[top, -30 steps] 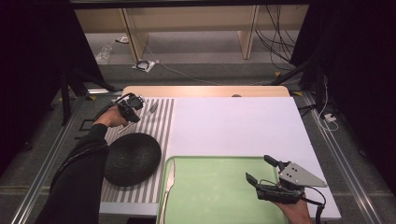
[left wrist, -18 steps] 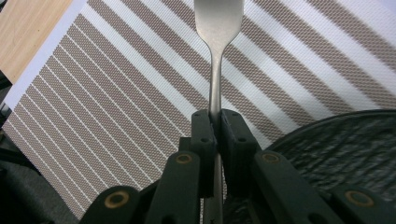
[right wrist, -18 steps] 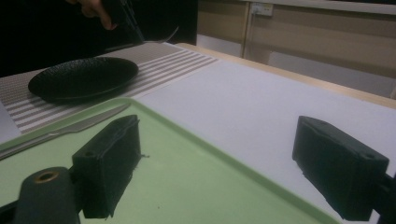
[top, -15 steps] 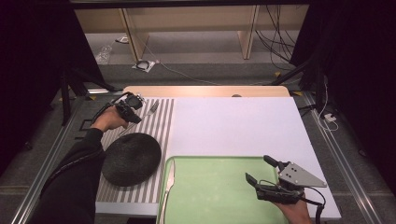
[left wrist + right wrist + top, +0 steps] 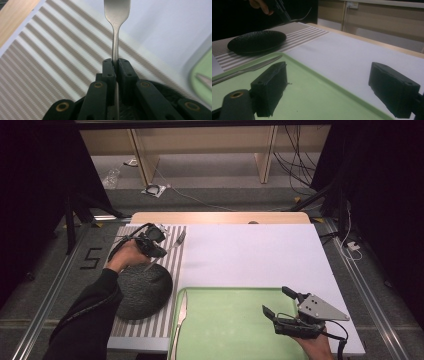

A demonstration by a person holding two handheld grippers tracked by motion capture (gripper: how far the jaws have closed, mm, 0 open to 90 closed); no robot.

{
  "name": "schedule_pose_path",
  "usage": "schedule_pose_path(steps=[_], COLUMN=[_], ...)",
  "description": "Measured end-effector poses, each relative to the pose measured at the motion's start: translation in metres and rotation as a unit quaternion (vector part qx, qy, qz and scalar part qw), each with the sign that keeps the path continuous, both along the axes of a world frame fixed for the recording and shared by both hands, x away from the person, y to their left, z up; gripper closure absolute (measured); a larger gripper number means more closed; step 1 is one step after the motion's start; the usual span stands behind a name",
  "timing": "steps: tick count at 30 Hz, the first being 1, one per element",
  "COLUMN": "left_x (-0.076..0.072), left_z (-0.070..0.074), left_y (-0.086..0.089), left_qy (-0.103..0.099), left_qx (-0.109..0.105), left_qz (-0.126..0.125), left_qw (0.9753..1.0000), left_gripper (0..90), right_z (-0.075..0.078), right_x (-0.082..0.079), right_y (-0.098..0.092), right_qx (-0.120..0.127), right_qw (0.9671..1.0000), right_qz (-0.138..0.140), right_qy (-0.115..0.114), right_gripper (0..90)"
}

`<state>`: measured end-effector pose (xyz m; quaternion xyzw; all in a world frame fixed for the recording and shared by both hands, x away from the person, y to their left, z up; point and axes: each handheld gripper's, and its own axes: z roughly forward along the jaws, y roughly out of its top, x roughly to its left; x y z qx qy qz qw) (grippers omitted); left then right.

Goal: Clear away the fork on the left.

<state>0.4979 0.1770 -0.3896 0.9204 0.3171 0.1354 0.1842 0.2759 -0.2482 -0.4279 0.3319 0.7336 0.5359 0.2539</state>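
My left gripper (image 5: 159, 248) is shut on the handle of a steel fork (image 5: 174, 244), held above the striped placemat (image 5: 150, 320) at the table's far left. In the left gripper view the fork (image 5: 115, 15) runs up from between the closed jaws of the gripper (image 5: 115, 65). A black plate (image 5: 145, 287) lies on the mat just nearer than that hand. My right gripper (image 5: 280, 305) hovers open over the green tray (image 5: 225, 320) at the front right; its jaws (image 5: 329, 90) hold nothing.
A steel knife (image 5: 181, 315) lies along the tray's left edge, also seen as the knife (image 5: 247, 70) in the right gripper view. A white mat (image 5: 250, 255) covers the table's middle and right. The wooden table edge (image 5: 215, 217) runs along the far side.
My left gripper has lifted slightly and shifted left with the fork, away from the plate. The right gripper has stayed put.
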Motion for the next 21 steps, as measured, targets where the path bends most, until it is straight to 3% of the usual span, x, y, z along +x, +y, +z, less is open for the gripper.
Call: schedule_pose_path(steps=[8, 9, 17, 18, 21], left_x=[-0.027, -0.031, -0.067, -0.071, -0.077], left_z=[0.001, 0.001, 0.001, 0.001, 0.003], left_y=[-0.026, -0.027, -0.033, -0.034, -0.034], left_qy=[0.004, 0.002, -0.016, -0.009, -0.016], left_qx=[-0.002, -0.011, -0.034, -0.029, -0.029], left_qz=[-0.034, -0.032, -0.054, -0.059, -0.054], left_qw=[0.9994, 0.9994, 0.9979, 0.9978, 0.998], left_gripper=[84.3, 84.3, 84.3, 84.3, 84.3], right_z=[0.0, 0.0, -0.001, -0.001, 0.0], right_x=[0.0, 0.0, 0.001, 0.001, 0.0], right_y=[0.0, 0.0, 0.0, 0.0, 0.001], right_qx=[-0.001, -0.001, 0.003, 0.002, 0.001], right_qw=[1.0, 1.0, 1.0, 1.0, 1.0], right_qz=[-0.001, -0.001, 0.0, 0.0, 0.003], right_qy=[0.002, 0.002, 0.001, 0.001, -0.001], right_gripper=[16.1, 16.1, 16.1, 16.1, 16.1])
